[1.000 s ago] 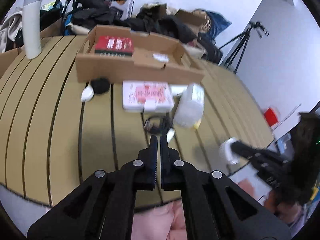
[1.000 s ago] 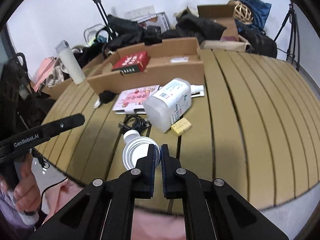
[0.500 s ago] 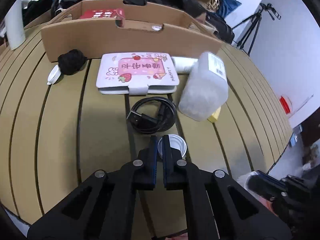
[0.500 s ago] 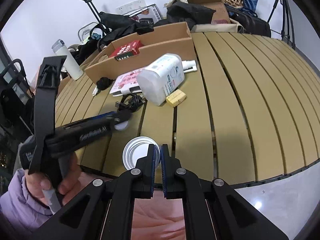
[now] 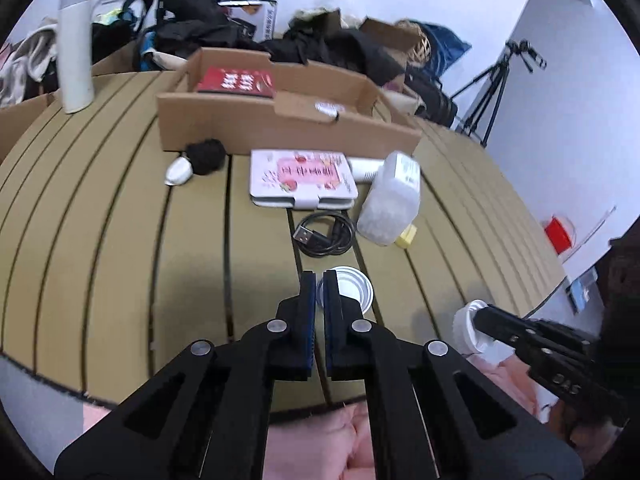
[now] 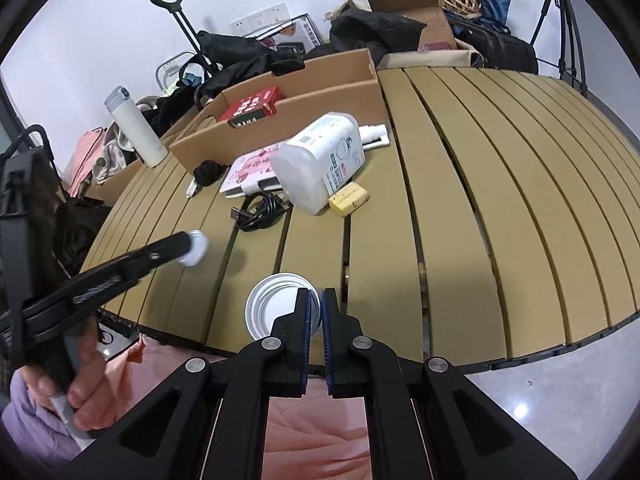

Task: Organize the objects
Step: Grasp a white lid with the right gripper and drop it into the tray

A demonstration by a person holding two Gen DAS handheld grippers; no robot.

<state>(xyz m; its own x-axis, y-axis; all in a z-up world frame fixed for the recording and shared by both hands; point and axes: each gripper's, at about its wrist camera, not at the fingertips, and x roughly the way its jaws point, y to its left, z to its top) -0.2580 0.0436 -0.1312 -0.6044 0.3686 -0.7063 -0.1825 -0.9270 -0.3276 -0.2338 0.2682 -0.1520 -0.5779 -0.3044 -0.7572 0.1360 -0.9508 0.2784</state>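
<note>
Left gripper (image 5: 319, 280): clenched, with only a thin gap between the pads; it pinches the rim of the left cap (image 5: 346, 292).
Left cap: round, silvery inside, white outside. In the left wrist view it sits at 1 o'clock off the fingertips. In the right wrist view it shows side-on at 9 o'clock, over the near slats of the table (image 5: 100, 240).
Right gripper (image 6: 316, 300): clenched on the rim of the right cap (image 6: 280, 312).
Right cap: same kind, open side toward the camera, at 10 o'clock off the fingertips, over the table's near edge. Cannot tell if it touches the wood. In the left wrist view it shows white at 4 o'clock.
USB cable (image 5: 324, 234): black coil, 12 o'clock from the left gripper, just ahead of the left cap.
Plastic jug (image 5: 390, 204): white, lying on its side, at 1 o'clock, just beside the cable.
Yellow block (image 5: 406, 237): touching the jug's near end.
Pink-and-white case (image 5: 302, 178): flat, beyond the cable, in front of the cardboard tray (image 5: 280, 128).
Red book (image 5: 236, 80): inside the tray, left part.
Black fabric ball (image 5: 206, 156): at 11 o'clock, against the tray's front wall.
White flask (image 5: 76, 48): upright, 10 o'clock, well apart.
</note>
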